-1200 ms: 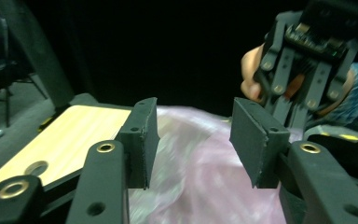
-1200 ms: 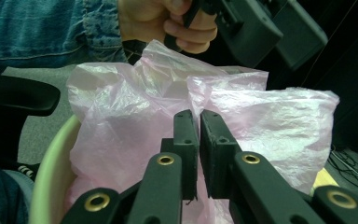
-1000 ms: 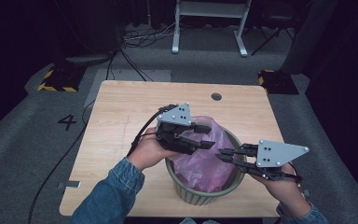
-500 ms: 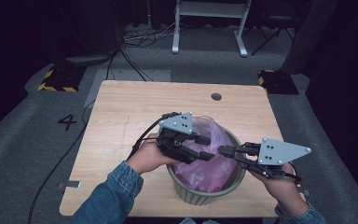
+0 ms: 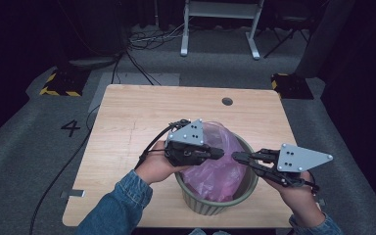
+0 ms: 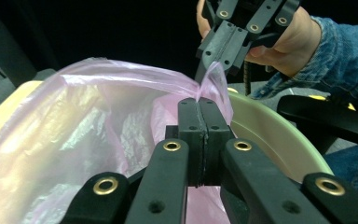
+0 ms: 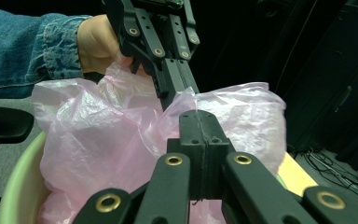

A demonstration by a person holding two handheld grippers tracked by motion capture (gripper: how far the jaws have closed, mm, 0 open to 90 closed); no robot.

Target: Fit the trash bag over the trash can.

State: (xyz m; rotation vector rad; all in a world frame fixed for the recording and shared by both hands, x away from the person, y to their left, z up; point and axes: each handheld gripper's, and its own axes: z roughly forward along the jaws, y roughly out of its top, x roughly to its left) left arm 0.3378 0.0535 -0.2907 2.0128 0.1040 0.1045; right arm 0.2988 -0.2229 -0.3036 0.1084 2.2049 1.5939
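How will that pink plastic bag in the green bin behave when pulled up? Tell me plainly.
Probably floppy: the pink bag is thin, crinkled film bunched where the left gripper and right gripper pinch it. Likely very light, so the green bin should stay put. The film may stretch or slip.

A translucent pink bag sits in a pale green bin on a light wood-grain table; black grippers carry grey three-cornered plates; denim-blue sleeves at 6 o'clock; yellow-black striped blocks at 10 and 2 o'clock on grey floor
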